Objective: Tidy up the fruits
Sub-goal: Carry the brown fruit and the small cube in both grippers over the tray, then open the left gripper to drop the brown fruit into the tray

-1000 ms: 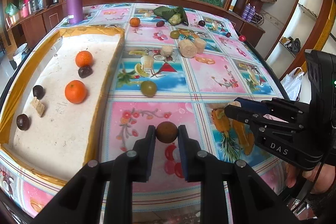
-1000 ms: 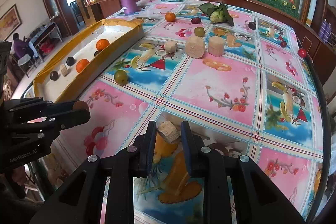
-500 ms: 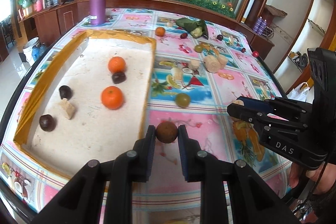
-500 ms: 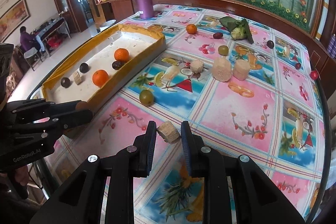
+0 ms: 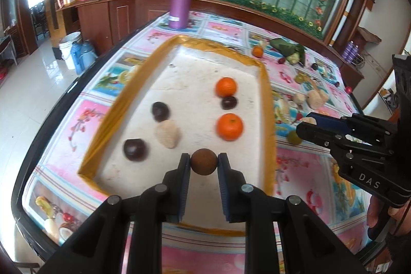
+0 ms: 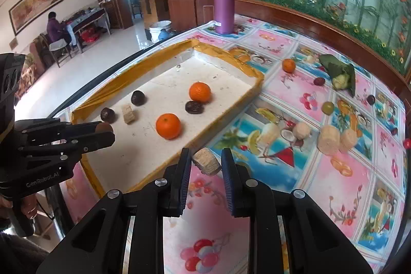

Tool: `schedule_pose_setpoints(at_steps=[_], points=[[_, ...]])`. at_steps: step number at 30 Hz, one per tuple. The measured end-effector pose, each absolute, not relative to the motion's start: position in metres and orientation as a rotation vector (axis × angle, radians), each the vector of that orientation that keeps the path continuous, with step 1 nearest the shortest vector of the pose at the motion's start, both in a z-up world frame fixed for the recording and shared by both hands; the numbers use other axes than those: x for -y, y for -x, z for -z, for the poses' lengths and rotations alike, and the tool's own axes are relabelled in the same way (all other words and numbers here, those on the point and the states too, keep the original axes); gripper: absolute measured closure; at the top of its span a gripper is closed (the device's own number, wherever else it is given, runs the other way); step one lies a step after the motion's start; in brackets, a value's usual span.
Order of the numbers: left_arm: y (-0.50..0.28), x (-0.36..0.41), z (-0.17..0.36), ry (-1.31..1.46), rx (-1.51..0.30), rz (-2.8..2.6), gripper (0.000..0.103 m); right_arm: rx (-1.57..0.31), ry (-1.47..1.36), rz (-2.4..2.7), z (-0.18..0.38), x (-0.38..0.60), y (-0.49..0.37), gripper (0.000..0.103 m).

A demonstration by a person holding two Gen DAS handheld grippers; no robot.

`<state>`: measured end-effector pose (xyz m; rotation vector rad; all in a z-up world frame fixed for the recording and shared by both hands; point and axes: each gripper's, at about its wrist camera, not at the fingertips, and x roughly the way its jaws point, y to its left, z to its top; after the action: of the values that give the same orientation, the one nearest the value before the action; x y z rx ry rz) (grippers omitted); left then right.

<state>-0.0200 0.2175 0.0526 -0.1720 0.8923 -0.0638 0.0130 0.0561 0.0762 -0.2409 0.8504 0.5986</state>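
Left hand-held gripper [image 5: 204, 164]: lower centre of the left wrist view, jaws clamped on a round brown fruit [image 5: 204, 161], held over the near end of the tray [image 5: 267, 120].

Right hand-held gripper [image 6: 206, 164]: lower centre of the right wrist view, jaws closed on a tan cut chunk [image 6: 207, 164], held over the table [image 6: 346, 191] just right of the tray's yellow rim.

Tray: white floor, yellow taped edge, centre left in both views. Contents, near to far in the left wrist view: a dark round fruit [image 5: 135, 149] at lower left; a pale chunk [image 5: 167, 133] beside it; an orange [image 5: 229, 126] to the right; a second dark fruit [image 5: 160, 110]; a dark wrinkled fruit [image 5: 229, 102] touching a second orange [image 5: 226, 86] behind it.

Table, patterned pink and blue cloth, right half of the right wrist view: three pale cut pieces [image 6: 328, 140] in a loose row; a green round fruit [image 6: 327, 107]; a small orange [image 6: 288, 65]; a leafy green bundle [image 6: 340, 76]; small dark and red fruits scattered towards the far right edge.

Purple bottle [image 6: 224, 0]: upright at the table's far end, top centre.
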Motion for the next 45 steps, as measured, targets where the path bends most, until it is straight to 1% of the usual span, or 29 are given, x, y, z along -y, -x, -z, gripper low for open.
schedule_pose_setpoints(at_steps=[7,16,26,34,36,38,41,45], points=[[0.019,-0.242,-0.04,0.193,-0.922,0.01,0.079,-0.863,0.257,-0.687,-0.071,-0.096,-0.021,0.08],[0.012,-0.248,-0.032,0.188,-0.94,0.001,0.079,-0.931,0.338,-0.764,-0.041,-0.134,-0.014,0.08],[0.012,-0.237,-0.028,0.104,-0.924,-0.013,0.079,-0.976,0.339,-0.756,-0.026,-0.133,-0.02,0.08],[0.003,-0.231,-0.021,0.028,-0.933,-0.047,0.078,-0.972,0.361,-0.753,-0.024,-0.136,-0.019,0.079],[0.003,-0.229,-0.02,0.012,-0.929,-0.051,0.075,-0.971,0.365,-0.753,-0.024,-0.136,-0.018,0.079],[0.005,-0.226,-0.02,-0.006,-0.919,-0.049,0.066,-0.971,0.363,-0.754,-0.025,-0.136,-0.018,0.079],[0.008,-0.225,-0.021,-0.03,-0.904,-0.051,0.062,-0.966,0.376,-0.752,-0.024,-0.136,-0.017,0.079],[0.016,-0.232,-0.026,-0.015,-0.88,-0.067,0.062,-0.956,0.388,-0.745,-0.028,-0.134,-0.012,0.079]])
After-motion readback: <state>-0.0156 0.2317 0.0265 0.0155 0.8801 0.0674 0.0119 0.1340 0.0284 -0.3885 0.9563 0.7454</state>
